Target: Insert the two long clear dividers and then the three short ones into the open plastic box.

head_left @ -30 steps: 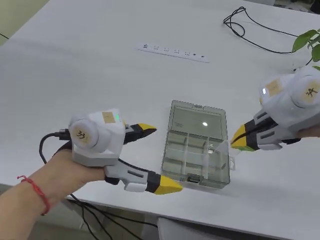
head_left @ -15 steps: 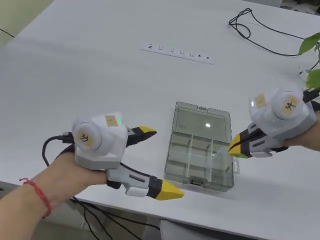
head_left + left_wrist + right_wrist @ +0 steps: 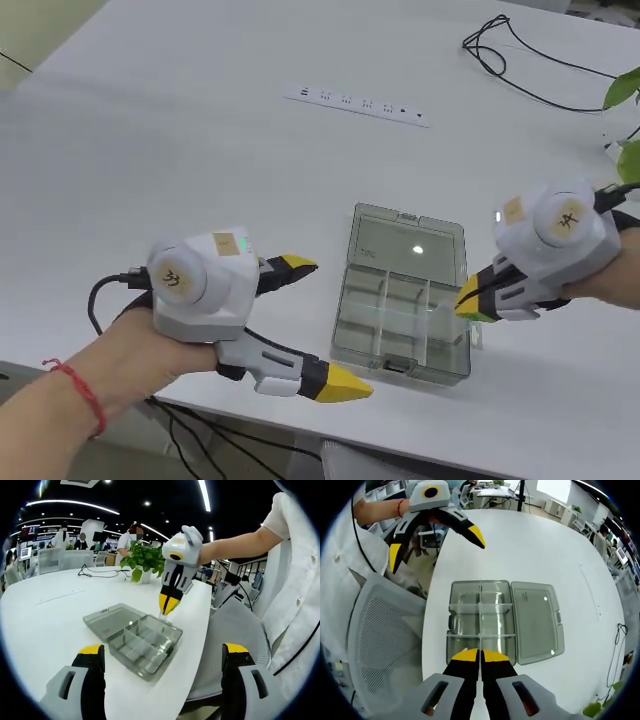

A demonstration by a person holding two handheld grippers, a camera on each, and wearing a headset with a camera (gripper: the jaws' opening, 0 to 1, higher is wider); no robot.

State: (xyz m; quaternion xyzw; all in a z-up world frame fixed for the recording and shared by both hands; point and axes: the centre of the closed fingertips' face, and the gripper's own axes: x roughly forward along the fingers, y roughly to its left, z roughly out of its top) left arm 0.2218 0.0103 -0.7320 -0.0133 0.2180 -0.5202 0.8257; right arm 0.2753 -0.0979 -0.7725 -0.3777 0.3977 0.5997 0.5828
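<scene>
The left tongs [image 3: 318,323] are held wide open with nothing between the yellow-tipped jaws, above the tabletop's [image 3: 180,130] near edge. The right tongs [image 3: 470,300] are pressed shut, and a thin clear divider [image 3: 163,616] appears to be pinched at the tips, just over the 3 o'clock wall of the plastic box [image 3: 345,320]. The box is seen at 3 o'clock from the left tongs, near the edge, with clear dividers already standing in its tray and its lid [image 3: 408,238] laid flat open on the 12 o'clock side. The tabletop is white, matte and broad. A white power strip [image 3: 355,104] is laid at 12 o'clock from the box, well apart from it, and a black cable [image 3: 520,60] is looped at 1 o'clock. A leafy green plant [image 3: 142,562] is placed at the far right edge. A grey mesh chair [image 3: 375,640] is parked against the near edge. Beyond, an open office is seen with long ceiling light strips [image 3: 205,495], further desks and people.
</scene>
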